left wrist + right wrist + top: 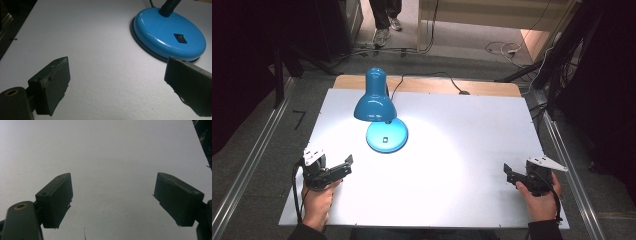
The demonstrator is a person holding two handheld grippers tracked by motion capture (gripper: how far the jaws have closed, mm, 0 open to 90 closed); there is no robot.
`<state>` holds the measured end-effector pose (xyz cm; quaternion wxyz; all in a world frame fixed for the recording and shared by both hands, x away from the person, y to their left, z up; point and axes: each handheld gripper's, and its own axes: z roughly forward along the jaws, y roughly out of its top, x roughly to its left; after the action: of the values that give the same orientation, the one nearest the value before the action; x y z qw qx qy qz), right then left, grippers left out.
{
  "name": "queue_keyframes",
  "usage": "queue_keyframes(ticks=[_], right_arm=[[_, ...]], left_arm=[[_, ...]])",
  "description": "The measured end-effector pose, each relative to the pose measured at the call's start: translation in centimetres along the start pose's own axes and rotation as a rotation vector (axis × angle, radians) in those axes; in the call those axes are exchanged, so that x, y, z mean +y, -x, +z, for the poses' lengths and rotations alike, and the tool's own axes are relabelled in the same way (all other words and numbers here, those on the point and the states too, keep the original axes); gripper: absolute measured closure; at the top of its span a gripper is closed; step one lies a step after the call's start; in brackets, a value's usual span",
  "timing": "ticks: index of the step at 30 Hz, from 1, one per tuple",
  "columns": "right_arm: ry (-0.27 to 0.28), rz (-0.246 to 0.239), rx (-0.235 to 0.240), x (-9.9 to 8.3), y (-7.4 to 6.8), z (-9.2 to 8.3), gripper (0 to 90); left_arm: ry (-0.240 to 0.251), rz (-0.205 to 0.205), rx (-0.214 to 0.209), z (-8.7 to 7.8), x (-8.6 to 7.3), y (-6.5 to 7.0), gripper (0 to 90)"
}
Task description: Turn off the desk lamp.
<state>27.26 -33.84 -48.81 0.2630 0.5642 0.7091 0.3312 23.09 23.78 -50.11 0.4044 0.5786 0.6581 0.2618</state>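
The blue lamp (380, 112) stands lit on the far left part of the white desk (462, 165), its round base (170, 35) resting flat with a small black switch (180, 38) on top and the shade (375, 100) bent down over it. The left claw (343, 167) sits near the desk's left edge, jaws wide and holding nothing, aimed toward the base, which lies near but apart from it. The right claw (510, 175) waits well apart at the near right, jaws also wide and holding nothing, with bare desk in front of it.

Judging from how the left claw points, the switch looks like the likely target, and the risks follow from that. The switch is small and sits on a domed, glossy surface, so a jaw tip coming in at a slant can slide off it (the shine suggests little friction). A sideways push rather than a downward press may shove the whole base across the smooth desk, since nothing braces it. The low shade hangs just over the base, so a high approach could knock it and tilt the lamp. The cord (427, 77) trailing off the far edge could tug if the lamp shifts.
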Motion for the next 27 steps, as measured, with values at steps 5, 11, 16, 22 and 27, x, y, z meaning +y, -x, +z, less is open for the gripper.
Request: queue_keyframes(ticks=[5,11,16,22,27], right_arm=[[0.002,0.007,0.006,0.1,0.1,0.0,14.0],[0.023,0.014,0.009,0.1,0.1,-0.6,13.9],[0.020,0.011,0.017,0.2,0.1,-0.6,14.0],[0.008,0.007,0.015,0.2,0.0,-0.4,13.9],[0.010,0.010,0.015,0.2,0.1,-0.4,13.9]], left_arm=[[0.008,0.033,0.015,0.2,0.1,0.4,6.7],[0.016,0.043,0.025,0.4,0.3,0.5,6.8],[0.023,0.043,0.019,0.3,0.5,0.6,7.4],[0.024,0.052,0.007,0.7,0.8,1.1,7.4],[0.027,0.052,-0.003,0.8,0.9,1.4,9.6]])
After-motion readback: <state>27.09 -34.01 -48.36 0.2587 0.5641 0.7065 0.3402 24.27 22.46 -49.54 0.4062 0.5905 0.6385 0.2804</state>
